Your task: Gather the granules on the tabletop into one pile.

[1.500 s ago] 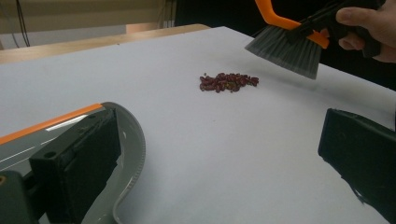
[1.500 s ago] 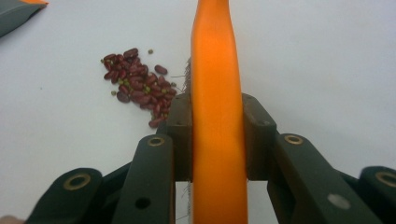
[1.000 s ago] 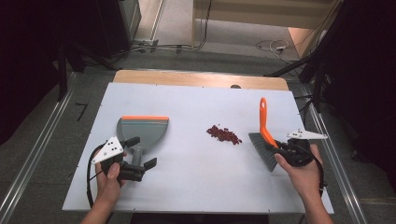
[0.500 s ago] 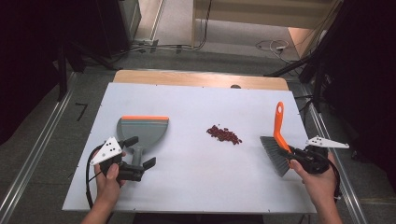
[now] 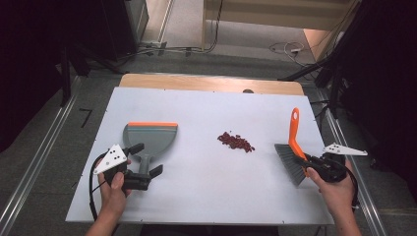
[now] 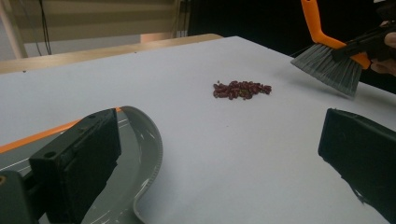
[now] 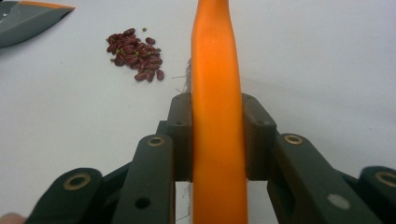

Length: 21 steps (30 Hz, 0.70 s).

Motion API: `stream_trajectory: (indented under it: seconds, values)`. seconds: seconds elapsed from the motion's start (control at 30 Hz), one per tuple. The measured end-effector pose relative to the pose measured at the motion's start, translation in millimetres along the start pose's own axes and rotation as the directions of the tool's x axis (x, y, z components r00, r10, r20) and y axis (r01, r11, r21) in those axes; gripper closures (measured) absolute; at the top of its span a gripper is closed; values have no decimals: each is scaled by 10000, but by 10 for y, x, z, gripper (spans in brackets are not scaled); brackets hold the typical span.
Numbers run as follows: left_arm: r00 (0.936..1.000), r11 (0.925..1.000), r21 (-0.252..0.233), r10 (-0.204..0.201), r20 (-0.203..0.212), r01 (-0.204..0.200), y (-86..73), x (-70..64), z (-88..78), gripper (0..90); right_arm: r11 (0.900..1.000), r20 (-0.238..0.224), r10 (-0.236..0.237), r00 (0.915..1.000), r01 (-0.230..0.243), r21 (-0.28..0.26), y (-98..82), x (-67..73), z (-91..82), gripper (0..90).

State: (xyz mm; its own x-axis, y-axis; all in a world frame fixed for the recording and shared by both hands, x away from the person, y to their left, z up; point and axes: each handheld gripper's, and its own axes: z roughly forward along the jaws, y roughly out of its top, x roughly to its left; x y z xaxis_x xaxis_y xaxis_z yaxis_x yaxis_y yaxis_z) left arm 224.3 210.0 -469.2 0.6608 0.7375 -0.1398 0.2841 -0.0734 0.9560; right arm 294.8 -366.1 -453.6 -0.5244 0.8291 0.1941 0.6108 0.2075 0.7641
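beans: small pile of dark red kidney beans (image 5: 236,142) lay loose mid-surface, between dustpan and brush, touching neither
brush: orange-handled hand brush with grey bristles (image 5: 291,152) sat right of the pile, bristles angled toward the white surface (image 5: 206,206), handle pointing away from the person
right claw (image 7: 218,140): clamped on the orange handle
dustpan: grey plastic dustpan with orange lip (image 5: 149,139) lay flat left of the pile, well apart; nothing visible inside
left claw (image 5: 140,167): jaws wide, straddling the dustpan handle, not gripping
step: likely pre-sweep, tools staged, no beans collected
next: left claw probably needed to close on the dustpan handle and bring the lip near the pile; brush then sweeps leftward
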Motion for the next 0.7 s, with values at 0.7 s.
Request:
stream_trajectory:
  seconds: [0.7]
  values:
    - [10000,10000,-43,-84,-4,84,-3,23,-15,0,10000,48,-48,10000,48,48,1,-19,37,684]
